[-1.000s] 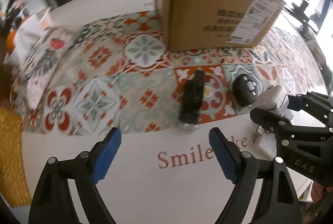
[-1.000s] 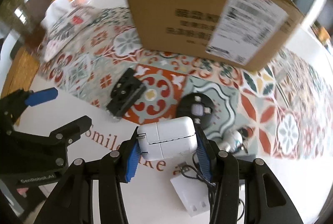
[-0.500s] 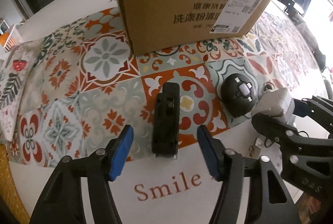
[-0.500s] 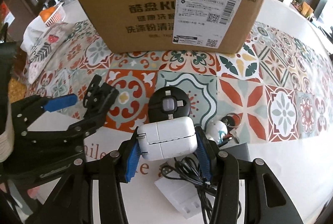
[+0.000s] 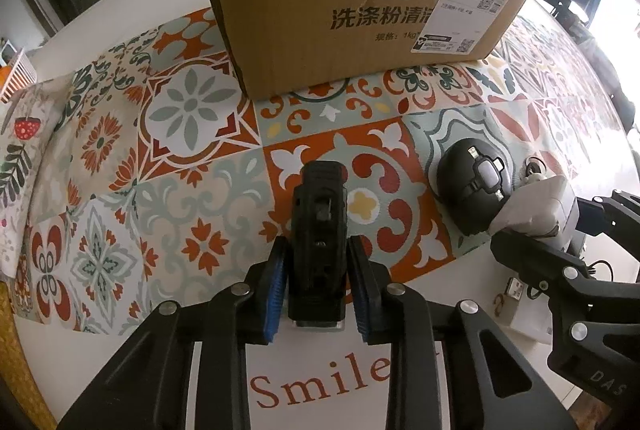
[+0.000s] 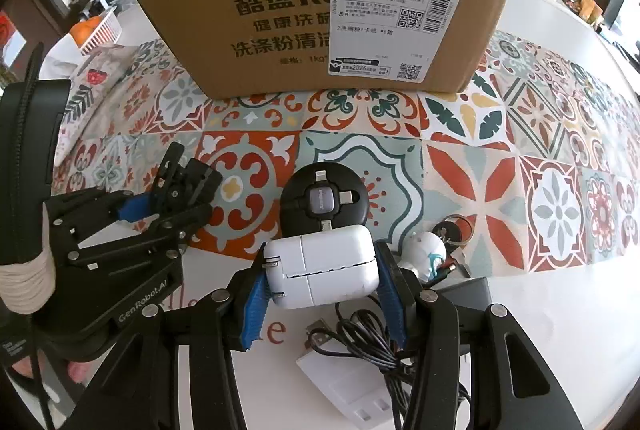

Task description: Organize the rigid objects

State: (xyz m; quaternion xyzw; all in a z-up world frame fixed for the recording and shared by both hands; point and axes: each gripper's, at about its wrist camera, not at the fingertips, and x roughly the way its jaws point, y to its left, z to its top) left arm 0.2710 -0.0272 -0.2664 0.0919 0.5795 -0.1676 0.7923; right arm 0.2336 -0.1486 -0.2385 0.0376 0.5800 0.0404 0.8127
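Observation:
My left gripper [image 5: 318, 282] is shut on a black clip-like mount [image 5: 319, 226] that lies on the patterned tablecloth [image 5: 188, 166]; the same mount shows in the right wrist view [image 6: 184, 186]. My right gripper [image 6: 322, 288] is shut on a white power adapter [image 6: 324, 276] and holds it above the table's front edge; the adapter also shows in the left wrist view [image 5: 536, 210]. A round black multi-plug cable hub [image 6: 324, 200] lies just beyond the adapter. A large cardboard box [image 6: 332, 6] stands at the back.
A white charger with a tangled black cable [image 6: 360, 366] lies under my right gripper. A small white figurine keychain [image 6: 426, 254] and keys [image 6: 454, 230] lie to the right. A white basket [image 6: 100, 30] stands far left. The table has white bare edges [image 5: 320, 390].
My left gripper moved forward and closed on the black mount. My right gripper kept hold of the adapter and shifted slightly toward the box.

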